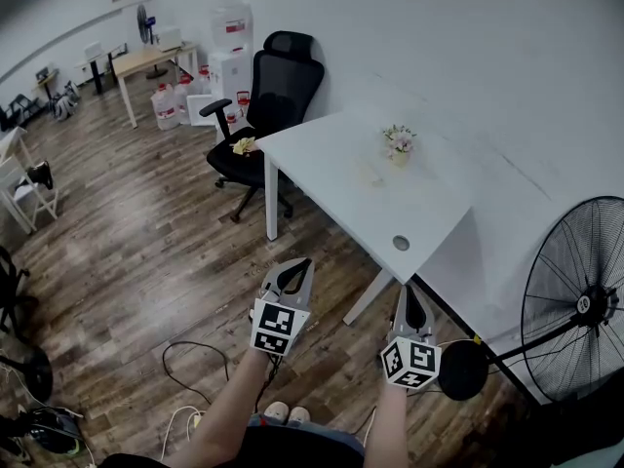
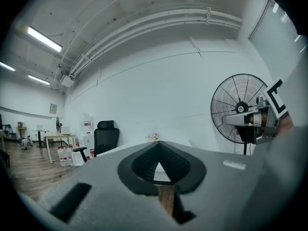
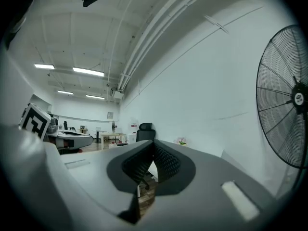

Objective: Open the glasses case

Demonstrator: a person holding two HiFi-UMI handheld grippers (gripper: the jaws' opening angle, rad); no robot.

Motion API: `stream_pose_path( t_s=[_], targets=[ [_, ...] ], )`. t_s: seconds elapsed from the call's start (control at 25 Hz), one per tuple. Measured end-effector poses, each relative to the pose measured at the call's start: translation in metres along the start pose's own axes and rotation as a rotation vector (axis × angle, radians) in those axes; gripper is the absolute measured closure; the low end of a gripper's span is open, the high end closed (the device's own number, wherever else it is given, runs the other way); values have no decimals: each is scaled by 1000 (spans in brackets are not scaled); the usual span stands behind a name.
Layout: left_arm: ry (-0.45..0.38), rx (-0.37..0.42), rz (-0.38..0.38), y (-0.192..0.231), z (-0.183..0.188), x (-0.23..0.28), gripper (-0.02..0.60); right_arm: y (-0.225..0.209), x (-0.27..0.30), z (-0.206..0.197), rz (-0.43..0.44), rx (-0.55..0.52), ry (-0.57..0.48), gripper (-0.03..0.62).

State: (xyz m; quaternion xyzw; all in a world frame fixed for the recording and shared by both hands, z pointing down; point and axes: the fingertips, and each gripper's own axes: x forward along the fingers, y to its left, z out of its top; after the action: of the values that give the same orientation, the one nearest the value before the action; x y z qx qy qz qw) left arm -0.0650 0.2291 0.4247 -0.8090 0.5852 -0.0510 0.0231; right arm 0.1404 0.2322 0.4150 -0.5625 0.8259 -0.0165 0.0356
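Observation:
A white table (image 1: 331, 154) stands ahead of me in the head view. On it are a small pot of flowers (image 1: 399, 143) and a pale flat thing (image 1: 369, 173) that is too faint to name. My left gripper (image 1: 297, 264) hangs level in front of the table's near corner, jaws shut and empty. To its right my right gripper (image 1: 410, 292) is held the same way, also shut with nothing in it. In the left gripper view the left gripper's tips (image 2: 158, 144) meet, as do the right gripper's tips (image 3: 153, 143) in the right gripper view. Both grippers are well short of the tabletop.
A black office chair (image 1: 274, 94) stands at the table's far left side. At the right stands a large black fan (image 1: 583, 302). Cables (image 1: 195, 359) lie on the wooden floor near my feet. Water jugs (image 1: 166, 105) and a wooden desk (image 1: 146, 61) are far back left.

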Motion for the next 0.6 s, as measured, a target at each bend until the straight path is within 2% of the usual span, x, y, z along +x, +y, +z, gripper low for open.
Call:
stream_pose_path(
  t_s=[0.28,0.6],
  targets=[
    [-9,-10,-17,-3,-1,2,574,-3,0,2,-5,-2,-9,586],
    [-28,-26,-36,-4,1,0,488,-5,3,6,-1,-2,-15,586]
  ],
)
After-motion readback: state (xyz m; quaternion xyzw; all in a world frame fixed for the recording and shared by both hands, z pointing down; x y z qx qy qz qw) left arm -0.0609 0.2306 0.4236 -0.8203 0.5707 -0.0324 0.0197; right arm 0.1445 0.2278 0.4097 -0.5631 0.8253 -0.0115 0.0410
